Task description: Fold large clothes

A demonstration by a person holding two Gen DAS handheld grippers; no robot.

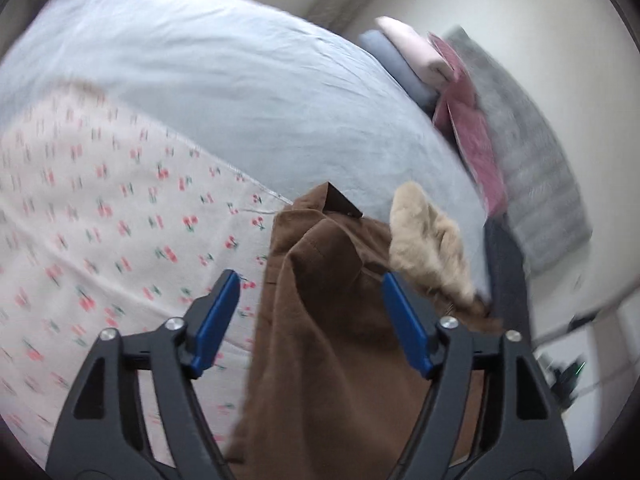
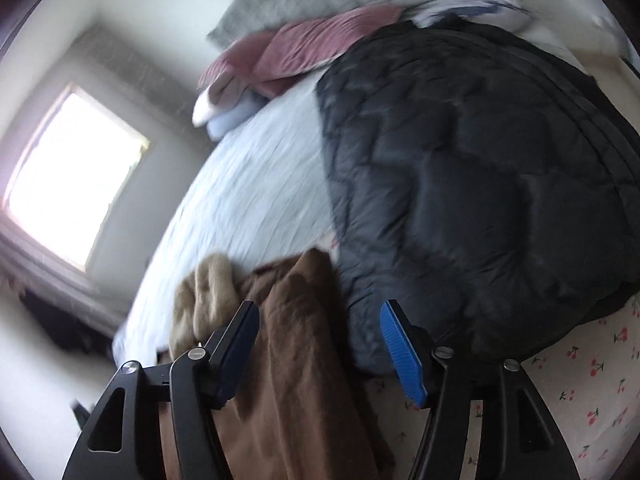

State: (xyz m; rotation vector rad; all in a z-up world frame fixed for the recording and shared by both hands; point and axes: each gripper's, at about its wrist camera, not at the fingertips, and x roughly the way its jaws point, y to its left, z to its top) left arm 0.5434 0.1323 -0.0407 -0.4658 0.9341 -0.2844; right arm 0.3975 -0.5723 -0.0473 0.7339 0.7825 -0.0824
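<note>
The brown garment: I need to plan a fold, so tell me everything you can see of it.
The brown garment is a plain matte woven cloth, crumpled in loose folds, with a tan fleecy part, perhaps lining or collar, at its far end. It lies on the bed, over the cherry-print sheet and against the dark quilted jacket. It runs between the spread fingers of both the left gripper and the right gripper; neither is closed on it. Its near end is out of view.

The bed [image 1: 208, 80], in a pale blue sheet, carries a cherry-print cloth [image 1: 100, 216], a brown fur-trimmed coat [image 1: 320, 300] and, beside the coat, a black quilted jacket [image 2: 480, 184]; possibly folded clothes [image 1: 408, 56] lie beyond.
</note>
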